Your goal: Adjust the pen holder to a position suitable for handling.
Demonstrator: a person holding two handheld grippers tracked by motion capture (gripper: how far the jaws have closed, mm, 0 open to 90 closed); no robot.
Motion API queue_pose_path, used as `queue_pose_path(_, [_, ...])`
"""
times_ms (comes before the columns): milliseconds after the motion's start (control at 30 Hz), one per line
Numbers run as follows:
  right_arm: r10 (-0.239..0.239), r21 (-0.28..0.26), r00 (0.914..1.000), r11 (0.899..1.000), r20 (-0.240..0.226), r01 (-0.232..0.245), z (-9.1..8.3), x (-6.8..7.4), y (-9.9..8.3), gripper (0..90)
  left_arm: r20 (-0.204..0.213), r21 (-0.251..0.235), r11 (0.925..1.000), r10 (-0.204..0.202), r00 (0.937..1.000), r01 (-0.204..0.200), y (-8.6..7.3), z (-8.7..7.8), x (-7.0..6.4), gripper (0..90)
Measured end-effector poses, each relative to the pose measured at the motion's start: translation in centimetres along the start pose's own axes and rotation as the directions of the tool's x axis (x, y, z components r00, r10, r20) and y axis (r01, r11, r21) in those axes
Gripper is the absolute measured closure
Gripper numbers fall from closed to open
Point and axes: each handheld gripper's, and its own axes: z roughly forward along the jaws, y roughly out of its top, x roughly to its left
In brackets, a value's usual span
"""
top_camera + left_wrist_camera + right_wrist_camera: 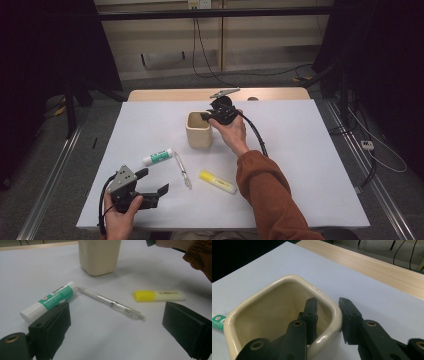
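**Two claws, one on the cup**

Left claw [152,187] gapes empty at the table's [300,150] 7 o'clock, facing the pen [111,303]. Right claw [328,315] straddles the cup [199,130] rim at centre, not yet clamped. Next, I judge: pinch the wall to steady it.

Open table [310,165] to the right of the cream cup [199,129] & along the far edge, easy passage there. Near-left is cluttered: glue stick [157,157], clear pen [182,170], yellow highlighter [217,182] lie close together w/ narrow gaps between. Right gripper [206,116] straddles the cup's right wall, so the person's forearm [260,185] blocks the centre-right approach. Left gripper [152,184] sits just short of the pen, jaws wide.
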Motion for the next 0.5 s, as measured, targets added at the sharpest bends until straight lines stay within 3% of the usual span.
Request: queue_pose_path(500, [0.008, 0.007, 1.0000, 1.000, -0.002, -0.008, -0.62, 0.24, -0.16, 69.4, -0.003, 0.002, 1.0000, -0.001, 1.0000, 0.001, -0.01, 0.02, 0.01, 8.1])
